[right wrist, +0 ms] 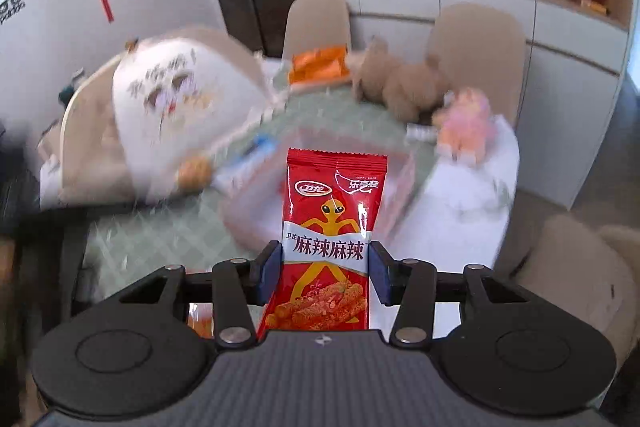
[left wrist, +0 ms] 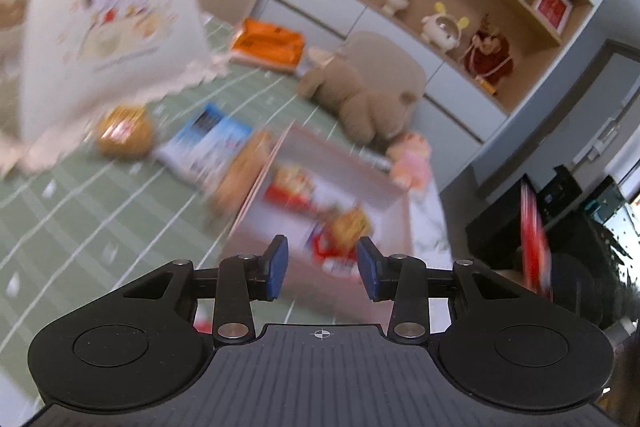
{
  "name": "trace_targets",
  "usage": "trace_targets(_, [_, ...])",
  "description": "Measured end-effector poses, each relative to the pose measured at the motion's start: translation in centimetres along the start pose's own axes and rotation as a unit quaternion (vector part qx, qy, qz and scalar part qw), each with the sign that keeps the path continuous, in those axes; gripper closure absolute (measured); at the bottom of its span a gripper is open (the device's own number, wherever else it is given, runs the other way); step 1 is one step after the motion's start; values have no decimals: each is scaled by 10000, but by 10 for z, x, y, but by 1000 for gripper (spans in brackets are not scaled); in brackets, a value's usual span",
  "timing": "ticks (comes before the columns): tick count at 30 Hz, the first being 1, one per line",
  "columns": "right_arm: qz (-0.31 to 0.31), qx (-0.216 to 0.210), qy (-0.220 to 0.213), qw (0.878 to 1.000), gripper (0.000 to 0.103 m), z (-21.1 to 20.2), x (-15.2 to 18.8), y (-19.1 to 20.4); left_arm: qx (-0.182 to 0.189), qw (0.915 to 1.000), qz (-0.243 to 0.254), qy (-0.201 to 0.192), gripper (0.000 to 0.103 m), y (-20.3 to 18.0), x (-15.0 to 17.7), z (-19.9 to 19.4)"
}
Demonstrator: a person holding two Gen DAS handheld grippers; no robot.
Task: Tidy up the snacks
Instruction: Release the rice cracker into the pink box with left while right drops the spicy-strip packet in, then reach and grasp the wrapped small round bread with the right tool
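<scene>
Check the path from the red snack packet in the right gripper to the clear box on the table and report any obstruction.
Nothing visible blocks it. The red snack packet, clamped in the right gripper, hangs just in front of the clear box, whose top is open. The mesh food cover stands off to the left.

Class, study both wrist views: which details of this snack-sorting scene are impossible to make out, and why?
- Left wrist view: snacks in the pink box; motion blur smears their labels.
- Left wrist view: blue packet and round snacks beside it; blurred, print unreadable.
- Right wrist view: box contents; red spicy-strip packet in the right tool blocks them.
- Right wrist view: food cover lettering; blurred.
</scene>
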State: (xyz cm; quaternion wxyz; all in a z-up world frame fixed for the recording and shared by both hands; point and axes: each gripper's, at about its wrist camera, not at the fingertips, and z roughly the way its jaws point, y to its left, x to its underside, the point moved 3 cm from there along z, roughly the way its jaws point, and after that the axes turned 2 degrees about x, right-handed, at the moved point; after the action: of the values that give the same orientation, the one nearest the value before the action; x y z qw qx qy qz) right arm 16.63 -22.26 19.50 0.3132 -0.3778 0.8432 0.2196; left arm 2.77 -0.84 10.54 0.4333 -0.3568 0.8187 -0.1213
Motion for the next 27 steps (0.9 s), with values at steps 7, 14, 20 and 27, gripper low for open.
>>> trace_targets(7, [86, 186, 384, 9991, 29, 83, -77, 25, -593, 9980, 182, -104, 61, 57, 21, -65])
trace_targets(14, [35, -543, 1202, 9913, 30, 132, -72, 126, -735, 9961, -357, -323, 61, 140, 35, -102])
trace_targets(20, [-856, -234, 1755, 9805, 58, 213, -76, 193, -767, 9918, -1017, -105, 61, 165, 54, -91])
trace_targets(27, [-1671, 804, 1589, 9697, 60, 338, -117, 148, -1091, 9878, -1107, -47, 61, 149, 80, -98])
